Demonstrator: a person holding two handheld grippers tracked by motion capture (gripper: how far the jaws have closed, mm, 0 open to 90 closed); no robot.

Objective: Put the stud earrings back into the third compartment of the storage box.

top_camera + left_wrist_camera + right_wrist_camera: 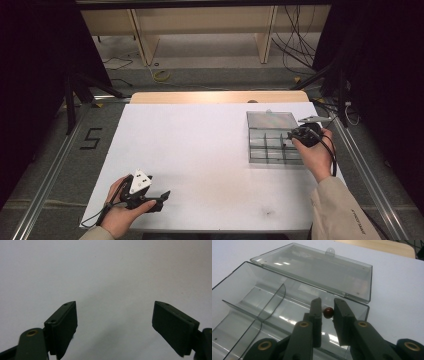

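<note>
High view: the clear compartment box (272, 145) sits on the white table (200, 165) at the right, lid folded back flat on the far side; its long side runs left-right across the table. The right gripper (292, 136) reaches in over the box's right end, held by the right hand (315, 155). The left gripper (162, 196) rests near the front left edge, well apart from the box, jaws pointing right. Left gripper view: jaws spread wide over bare white surface, nothing between them. Right gripper view: jaws narrow, with a small dark-red bead (328, 312) between the tips, inside the end compartment nearest the hinge of the lid (317, 270). The bead touches the left pad or sits just off it; a slim gap shows toward the right pad, so it looks loosely cradled or just let go rather than clamped. I cannot tell whether it rests on the box floor or hangs above it. The bead is round, so it has no long axis and no pointing direction to record. Risks, as judged: if the bead is off the floor, a release lets it bounce and roll on the hard smooth plastic, possibly against the curved divider (272, 302) or out over the low wall; if it clings to the left pad, withdrawing may drag it out; a jaw catching the wall could shift the light box.
</note>
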